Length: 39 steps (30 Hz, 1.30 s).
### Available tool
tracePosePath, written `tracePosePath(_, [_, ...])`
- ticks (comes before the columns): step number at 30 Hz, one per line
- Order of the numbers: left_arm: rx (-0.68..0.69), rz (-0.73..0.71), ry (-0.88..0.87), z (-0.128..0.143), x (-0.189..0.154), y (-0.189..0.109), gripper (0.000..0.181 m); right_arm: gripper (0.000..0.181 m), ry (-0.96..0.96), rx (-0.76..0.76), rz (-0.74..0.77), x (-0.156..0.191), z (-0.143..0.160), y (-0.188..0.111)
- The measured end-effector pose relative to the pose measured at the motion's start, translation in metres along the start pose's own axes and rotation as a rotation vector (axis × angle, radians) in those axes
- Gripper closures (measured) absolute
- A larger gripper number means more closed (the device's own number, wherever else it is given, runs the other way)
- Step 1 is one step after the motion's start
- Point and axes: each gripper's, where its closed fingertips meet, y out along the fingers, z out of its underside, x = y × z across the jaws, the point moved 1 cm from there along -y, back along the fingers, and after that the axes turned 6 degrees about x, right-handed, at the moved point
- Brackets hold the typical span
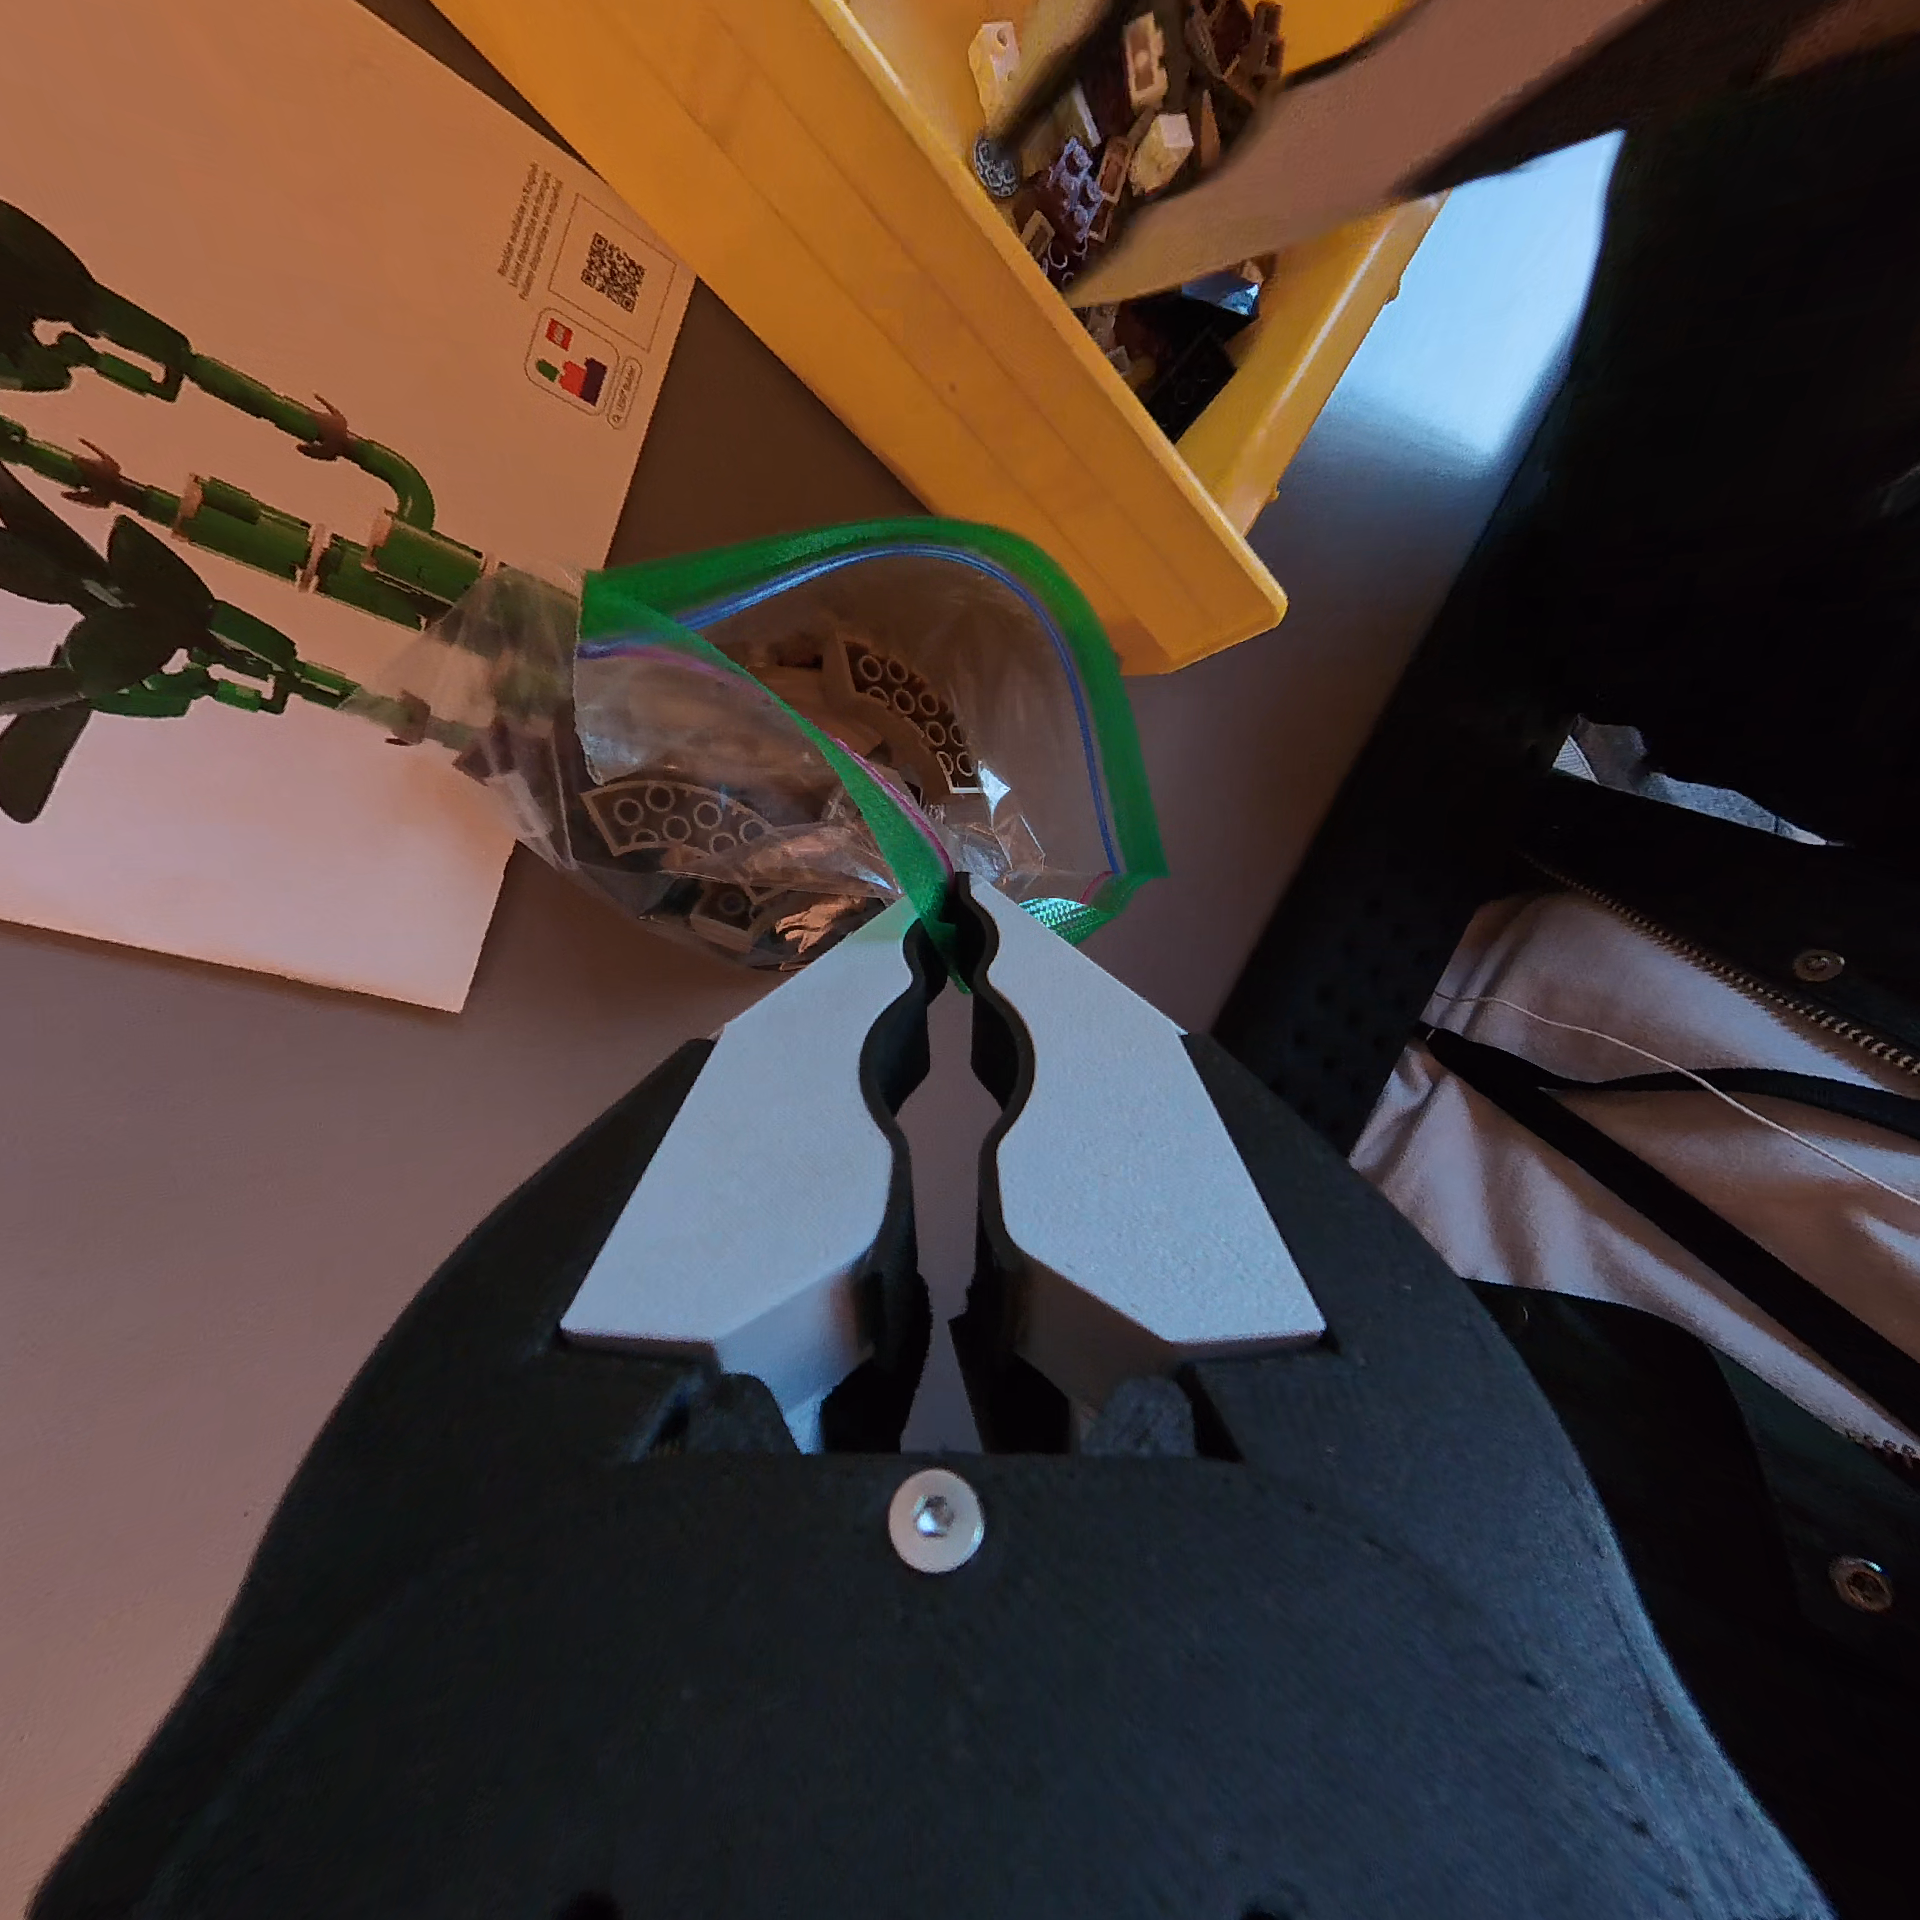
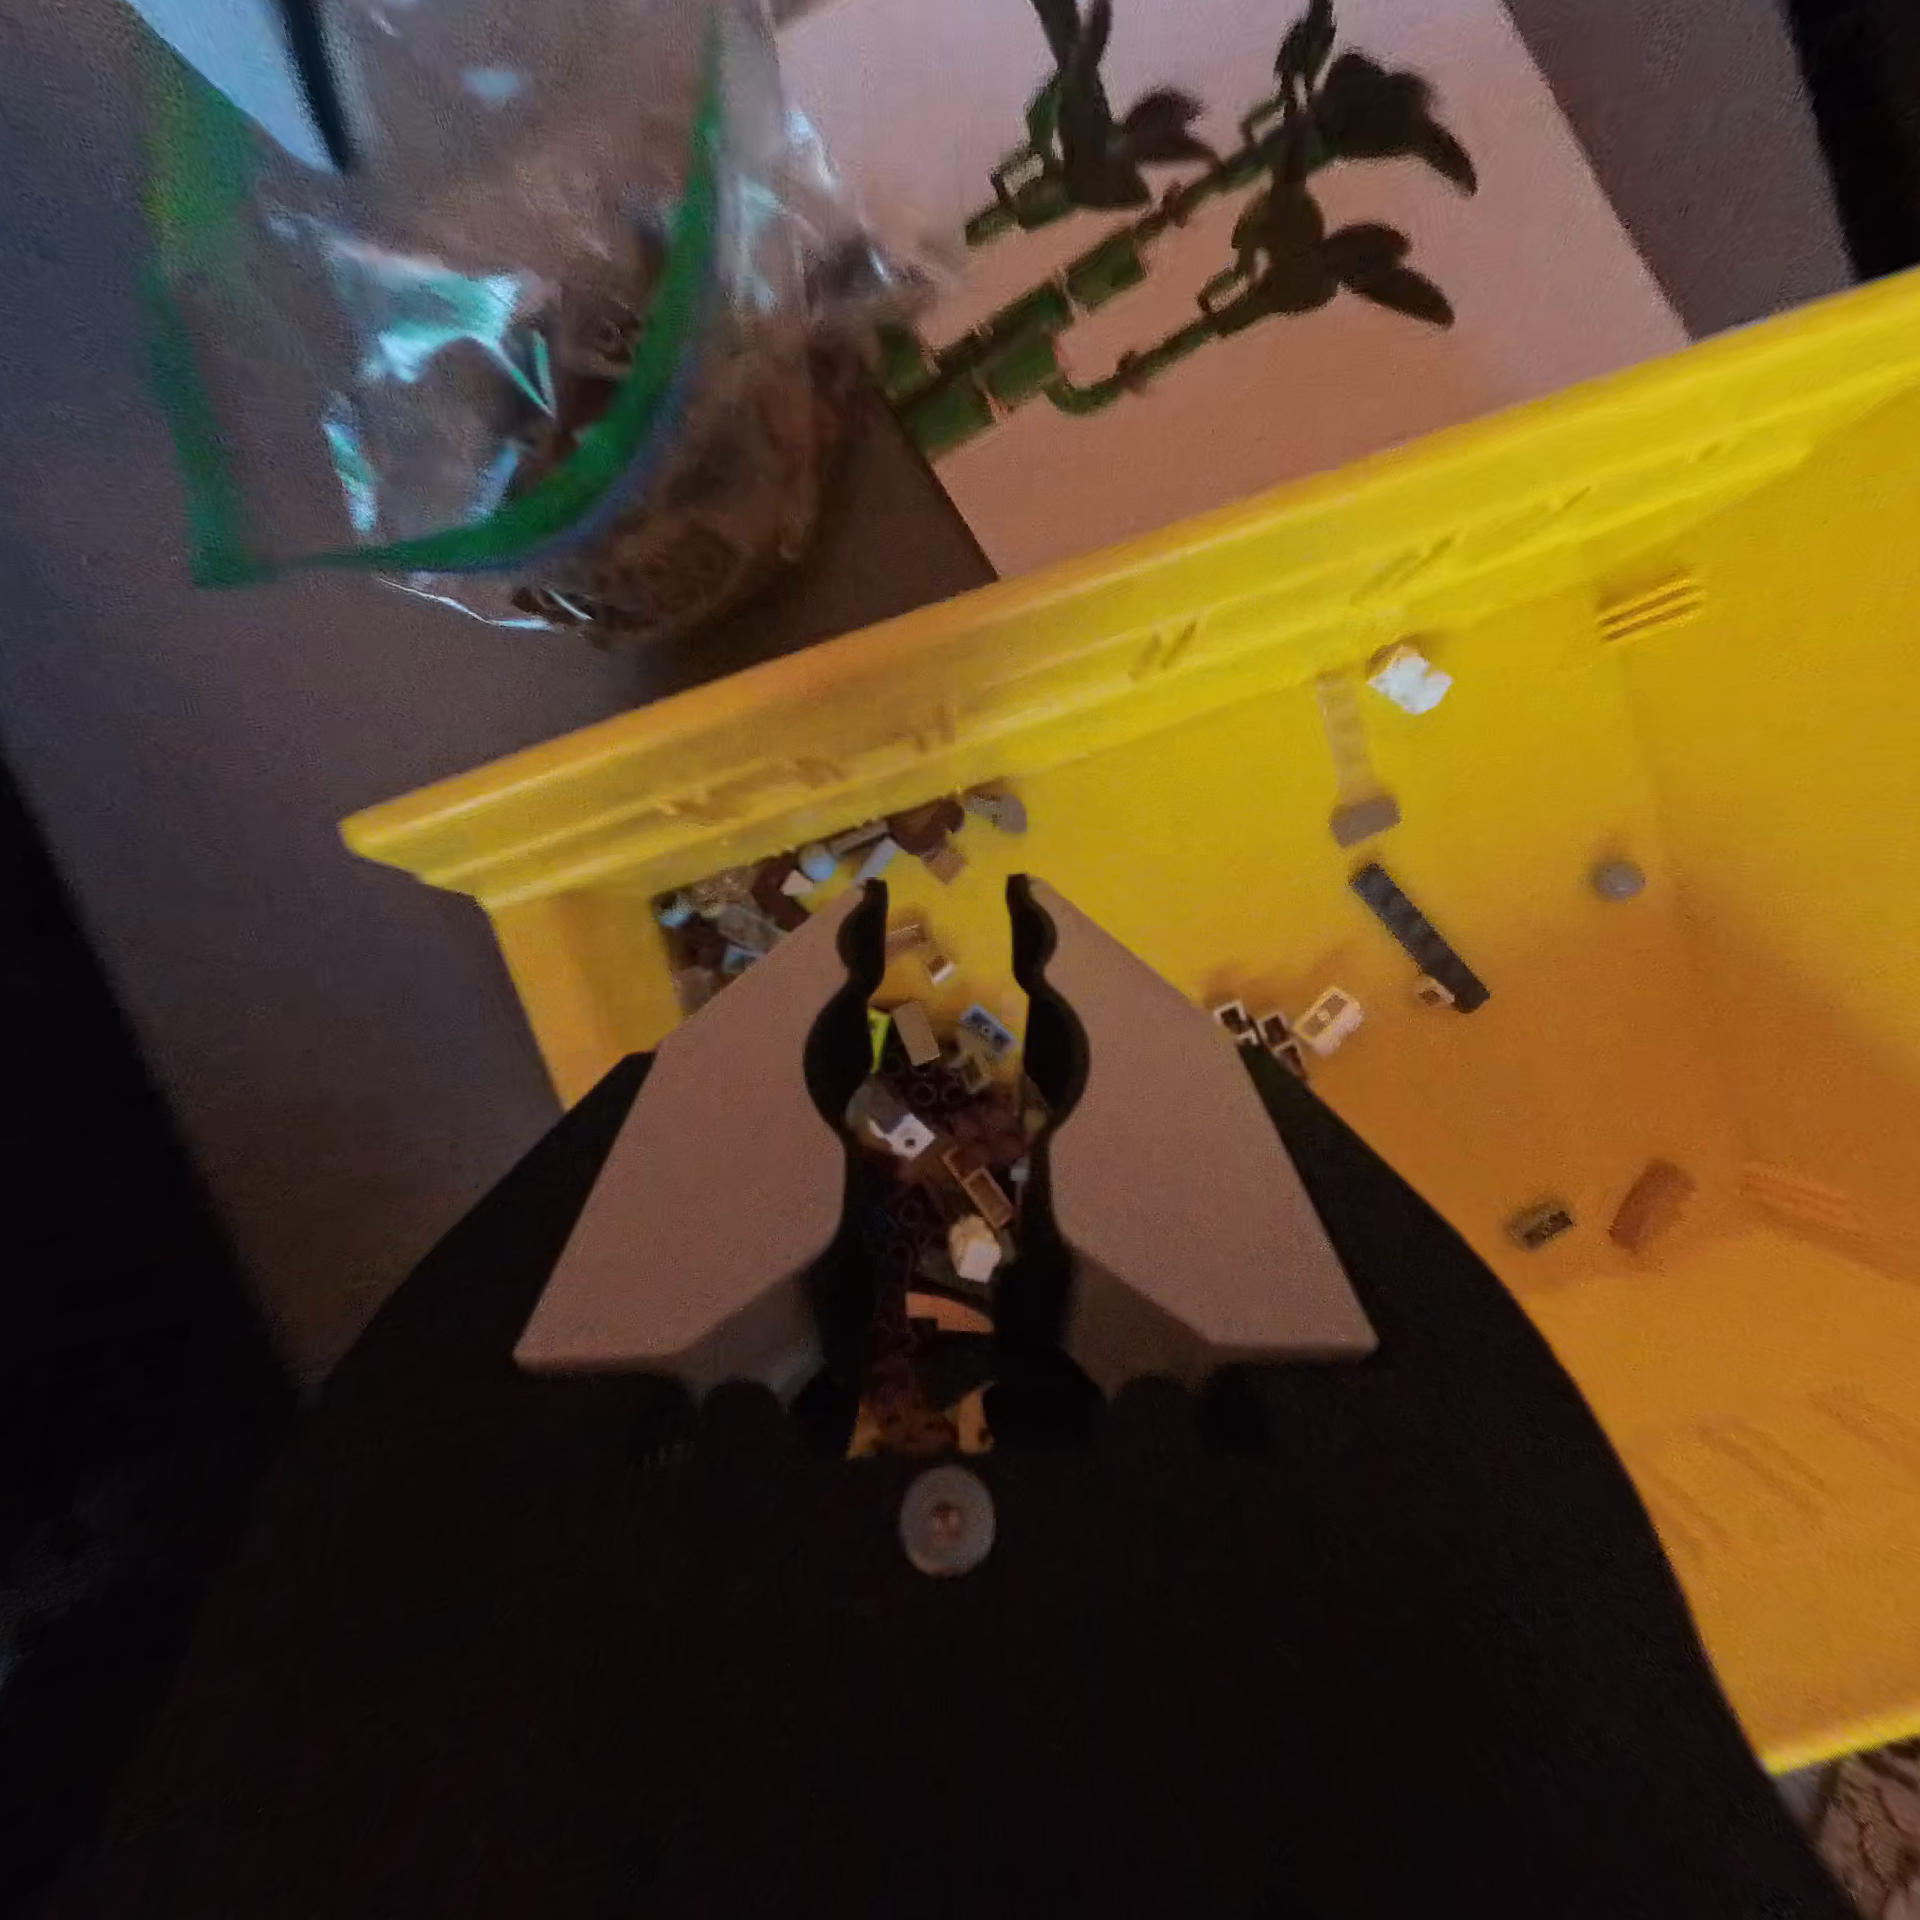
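Jaws, left gripper (image 1: 961, 920): closed, tips pinching the green zip rim of a clear plastic bag (image 1: 790, 748). Bag mouth gapes open; grey and dark toy bricks (image 1: 675, 821) lie inside. Bag rests on the desk (image 1: 208, 1195), its closed end overlapping the near corner of a printed booklet (image 1: 312, 520) showing green stems. Yellow bin (image 1: 935, 343) stands just beside the bag, its corner close to the bag's rim. Bare desk surface lies to the left of the gripper; a person's dark jacket (image 1: 1766, 623) sits at the desk's right edge.

Jaws, right gripper (image 2: 945, 894): parted by a narrow gap, holding nothing, hanging over a heap of small bricks (image 2: 935, 1143) in the bin's corner. Rest of the bin floor holds only scattered pieces.
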Motion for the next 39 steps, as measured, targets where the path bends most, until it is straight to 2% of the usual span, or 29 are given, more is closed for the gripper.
tracePosePath(5, [0.005,0.002,-0.001,0.001,0.0,0.001,0.181,0.158,-0.044,0.142,-0.06,0.003,0.017,0.047])
tracePosePath(7, [0.0,0.002,0.0,0.0,0.0,0.0,0.181,0.16,-0.083,0.157,-0.022,-0.001,0.02,0.055])
tracePosePath(9, [0.002,0.004,-0.003,0.0,0.0,0.0,0.181,0.162,-0.085,0.155,-0.032,0.0,0.02,0.06])
tracePosePath(11, [0.004,0.002,-0.001,0.0,0.0,0.0,0.181,0.172,-0.073,0.137,-0.032,-0.003,0.019,0.06])
tracePosePath(13, [0.003,0.0,0.003,0.0,0.0,0.0,0.181,0.173,-0.058,0.141,-0.07,0.0,0.022,0.059])
tracePosePath(16, [0.003,0.0,0.002,0.001,0.0,0.0,0.181,0.173,-0.06,0.122,-0.02,-0.008,0.021,0.047])
tracePosePath(19, [0.002,0.003,-0.001,0.0,0.0,0.0,0.181,0.173,-0.068,0.004,0.055,-0.008,-0.001,0.009])
tracePosePath(21, [0.001,0.002,0.0,0.0,0.0,0.0,0.181,0.173,-0.128,-0.153,0.074,0.01,-0.031,-0.023])
tracePosePath(23, [0.003,0.003,-0.002,0.0,0.0,0.001,0.181,0.173,-0.208,-0.314,0.046,0.036,-0.06,-0.042])
tracePosePath(26, [0.007,0.003,-0.002,0.0,0.0,0.002,0.181,0.173,-0.318,-0.377,-0.023,0.071,-0.082,-0.032])
tracePosePath(29, [0.007,0.0,0.001,0.0,-0.001,0.002,0.181,0.159,-0.324,-0.227,0.014,0.067,-0.074,0.003])
tracePosePath(30, [0.005,0.0,0.001,0.0,0.0,0.001,0.181,0.159,-0.322,-0.208,0.029,0.063,-0.072,0.006])
tracePosePath(34, [-0.001,0.002,-0.004,0.0,0.001,-0.001,0.181,0.166,-0.261,-0.356,-0.018,0.058,-0.077,-0.031])
tracePosePath(36, [-0.003,0.003,-0.006,0.0,0.001,-0.002,0.181,0.167,-0.226,-0.355,0.029,0.041,-0.067,-0.043])
tracePosePath(39, [-0.002,0.002,-0.004,0.0,0.001,-0.001,0.181,0.162,-0.082,-0.121,0.078,0.003,-0.021,-0.02])
